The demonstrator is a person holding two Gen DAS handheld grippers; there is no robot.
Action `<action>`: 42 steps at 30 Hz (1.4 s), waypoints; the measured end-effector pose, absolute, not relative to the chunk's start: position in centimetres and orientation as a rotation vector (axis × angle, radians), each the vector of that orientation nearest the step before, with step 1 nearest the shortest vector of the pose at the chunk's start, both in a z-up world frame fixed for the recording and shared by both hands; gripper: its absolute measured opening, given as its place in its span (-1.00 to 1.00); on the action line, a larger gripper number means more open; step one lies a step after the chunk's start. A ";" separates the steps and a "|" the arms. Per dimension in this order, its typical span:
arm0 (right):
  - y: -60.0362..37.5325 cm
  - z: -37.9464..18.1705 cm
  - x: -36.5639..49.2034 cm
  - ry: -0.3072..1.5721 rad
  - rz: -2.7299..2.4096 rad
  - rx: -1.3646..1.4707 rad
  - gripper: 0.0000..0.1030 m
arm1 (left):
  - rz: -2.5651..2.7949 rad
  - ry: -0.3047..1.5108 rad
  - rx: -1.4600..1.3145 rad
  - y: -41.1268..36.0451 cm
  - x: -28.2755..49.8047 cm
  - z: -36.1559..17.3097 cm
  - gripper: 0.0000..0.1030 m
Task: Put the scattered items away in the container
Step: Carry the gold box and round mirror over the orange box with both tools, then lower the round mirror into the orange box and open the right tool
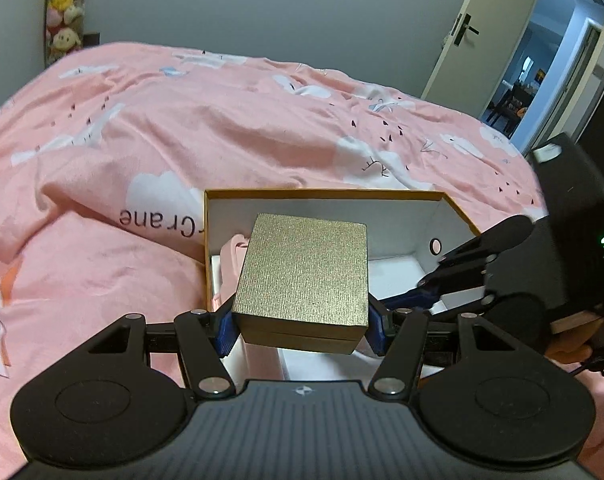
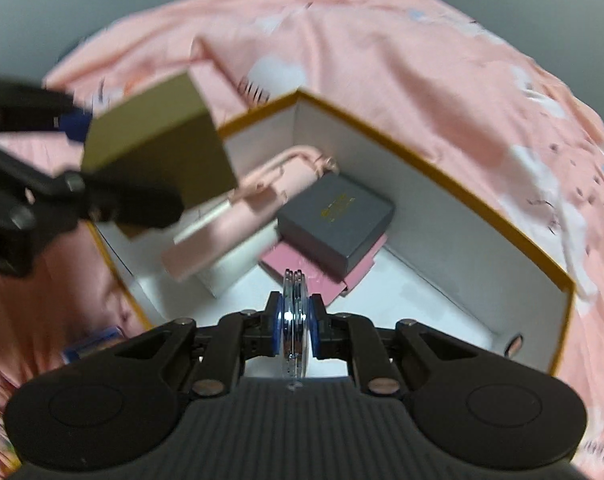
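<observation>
My left gripper (image 1: 300, 328) is shut on a gold textured box (image 1: 302, 276), its blue pads pressing both sides. It hangs over the near left end of the open container (image 1: 321, 192), a white-lined carton with an orange rim. My right gripper (image 2: 294, 320) is shut on a thin round silver compact (image 2: 294, 288), held edge-on above the container's (image 2: 421, 160) white floor. The right wrist view also shows the left gripper (image 2: 114, 168) with the gold box (image 2: 154, 140) at upper left. In the left wrist view the right gripper (image 1: 429, 284) reaches in from the right.
Inside the container lie a grey box (image 2: 337, 220) on a flat pink box (image 2: 321, 276), and a pink pouch (image 2: 262, 188) on a white box (image 2: 230, 272). A pink bedspread (image 1: 182, 120) surrounds everything. A door (image 1: 461, 32) stands open at the far right.
</observation>
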State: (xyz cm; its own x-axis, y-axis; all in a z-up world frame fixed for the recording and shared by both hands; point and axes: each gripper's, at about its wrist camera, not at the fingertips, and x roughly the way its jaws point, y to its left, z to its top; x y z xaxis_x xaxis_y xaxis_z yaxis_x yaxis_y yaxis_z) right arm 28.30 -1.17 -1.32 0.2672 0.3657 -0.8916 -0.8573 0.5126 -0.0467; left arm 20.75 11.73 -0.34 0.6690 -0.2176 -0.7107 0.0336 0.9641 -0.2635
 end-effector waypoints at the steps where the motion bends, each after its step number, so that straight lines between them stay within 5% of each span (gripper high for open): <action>1: -0.8 -1.8 28.5 0.984 0.900 -0.624 -0.71 | -0.149 0.831 -0.247 11.9 20.9 -0.6 0.36; 14: 2.3 -3.6 28.1 1.036 0.937 -0.761 -0.66 | -0.156 0.829 -0.281 13.5 20.8 -2.1 0.36; 26: 2.4 -2.9 28.6 1.130 0.939 -0.661 -0.43 | -0.170 0.816 -0.311 14.2 20.4 -2.3 0.36; 42: 0.5 -3.0 30.0 1.263 0.914 -0.464 -0.44 | -0.195 0.832 -0.297 13.3 20.5 -2.6 0.36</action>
State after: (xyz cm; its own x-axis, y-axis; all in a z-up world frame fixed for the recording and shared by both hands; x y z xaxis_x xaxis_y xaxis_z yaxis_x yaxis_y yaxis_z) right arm 29.99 0.46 -3.00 0.0298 0.3271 -0.9445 -0.7947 0.5809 0.1762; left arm 20.52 13.31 -2.64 0.6587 -0.2849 -0.6963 0.0542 0.9411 -0.3338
